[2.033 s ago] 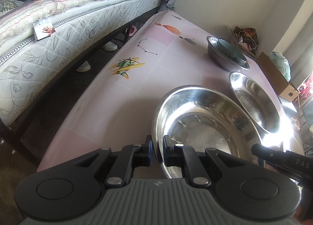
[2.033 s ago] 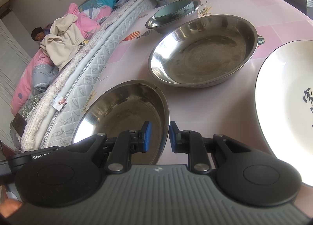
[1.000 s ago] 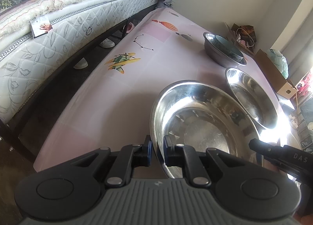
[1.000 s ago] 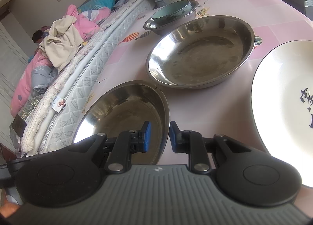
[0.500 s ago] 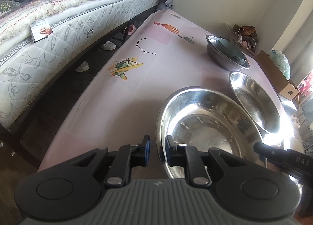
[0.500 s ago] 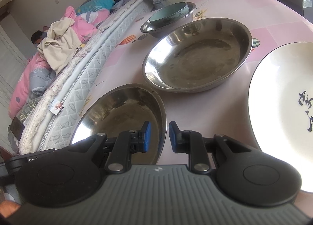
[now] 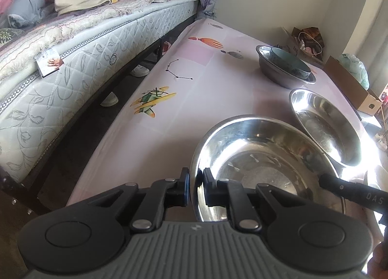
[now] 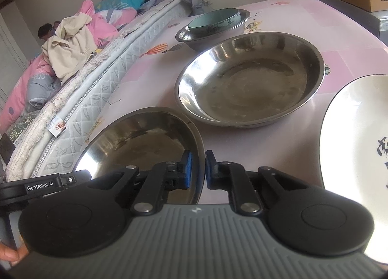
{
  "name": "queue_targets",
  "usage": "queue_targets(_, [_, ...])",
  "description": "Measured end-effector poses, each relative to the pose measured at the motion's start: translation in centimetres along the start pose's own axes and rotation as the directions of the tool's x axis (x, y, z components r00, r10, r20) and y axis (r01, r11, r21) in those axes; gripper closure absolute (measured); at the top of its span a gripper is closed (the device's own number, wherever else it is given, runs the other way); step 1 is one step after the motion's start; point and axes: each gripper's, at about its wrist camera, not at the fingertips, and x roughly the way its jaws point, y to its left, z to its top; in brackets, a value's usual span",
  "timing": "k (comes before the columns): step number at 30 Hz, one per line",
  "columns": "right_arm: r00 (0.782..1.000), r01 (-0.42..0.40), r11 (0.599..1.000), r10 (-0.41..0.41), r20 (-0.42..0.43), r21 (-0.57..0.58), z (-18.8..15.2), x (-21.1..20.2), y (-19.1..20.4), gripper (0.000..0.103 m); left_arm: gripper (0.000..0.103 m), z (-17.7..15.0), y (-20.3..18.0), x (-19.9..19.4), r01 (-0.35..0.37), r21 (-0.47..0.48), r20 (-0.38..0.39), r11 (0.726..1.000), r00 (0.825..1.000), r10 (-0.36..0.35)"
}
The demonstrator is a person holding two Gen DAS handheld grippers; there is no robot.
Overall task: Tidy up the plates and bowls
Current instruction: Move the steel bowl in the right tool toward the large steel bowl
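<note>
Both grippers are clamped on the same steel bowl (image 7: 262,170), which sits at the near end of the pink tabletop (image 7: 194,99), close to the edge that faces the bed (image 7: 72,61). The left gripper (image 7: 195,188) pinches the bowl's bed-side rim, one of its fingers (image 7: 210,188) inside the bowl and the other outside. The right gripper (image 8: 198,170) has just closed its jaws on the opposite rim, with one blue-padded finger inside and the other outside over the tabletop. Beyond this bowl, toward the middle of the tabletop, a second, wider steel bowl (image 8: 249,80) stands just beside it. Farther on, nearer the far edge, a deeper steel bowl (image 8: 213,34) carries a pale green bowl (image 8: 214,21) nested inside it. A white plate with dark markings (image 8: 356,143) lies along the side away from the bed.
</note>
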Motion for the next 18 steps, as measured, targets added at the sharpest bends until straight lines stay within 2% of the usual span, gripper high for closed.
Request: queue_targets(18, [0.999, -0.003, 1.0, 0.004, 0.037, -0.012, 0.4, -2.0, 0.1, 0.093, 0.091, 0.2, -0.9, -2.4, 0.006, -0.014, 0.03, 1.0, 1.0, -0.006])
